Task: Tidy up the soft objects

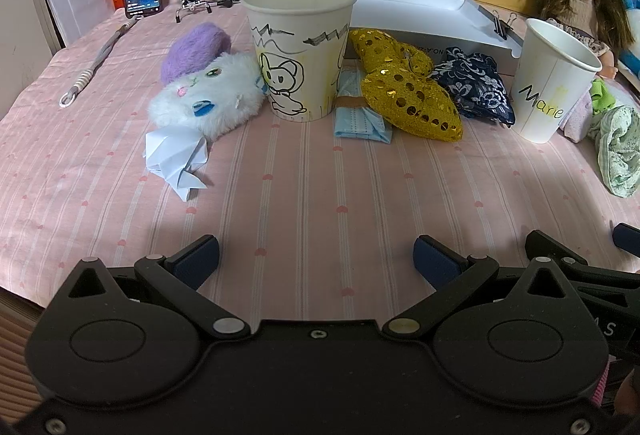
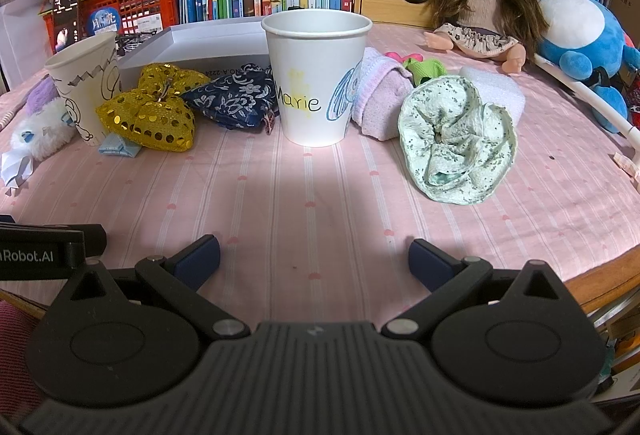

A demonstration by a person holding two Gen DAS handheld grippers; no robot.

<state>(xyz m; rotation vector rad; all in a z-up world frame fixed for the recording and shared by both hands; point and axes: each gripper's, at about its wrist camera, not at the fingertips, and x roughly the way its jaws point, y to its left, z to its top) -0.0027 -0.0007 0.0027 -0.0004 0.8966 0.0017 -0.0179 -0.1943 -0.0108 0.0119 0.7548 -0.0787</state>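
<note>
— Nearest the lens, what do you get?

— Both tools. On the left wrist view, the left gripper (image 1: 316,261) hangs low over the pink striped tablecloth (image 1: 304,195), fingers spread wide, nothing between them. Same on the right: the right gripper (image 2: 314,261) stands wide apart and empty over bare cloth.

— And the soft things?

— Strung along the far side of the table. A white plush toy with a purple cap (image 1: 204,95) leans against the cartoon-drawn paper cup (image 1: 300,51), with a crumpled white paper (image 1: 176,155) just in front of it. Right of that cup lie a folded blue face mask (image 1: 360,119), a gold sequined bow (image 1: 404,87) and a navy floral pouch (image 1: 476,87), touching one another.

— The second cup?

— The paper cup marked "Marie" (image 2: 316,75) stands upright, dead ahead of the right tool. A rolled lilac towel (image 2: 380,99) touches its right side; a mint floral cloth (image 2: 456,139) lies crumpled in front of that. A long-haired doll (image 2: 480,7) sits behind, beside a blue plush (image 2: 580,35).
</note>
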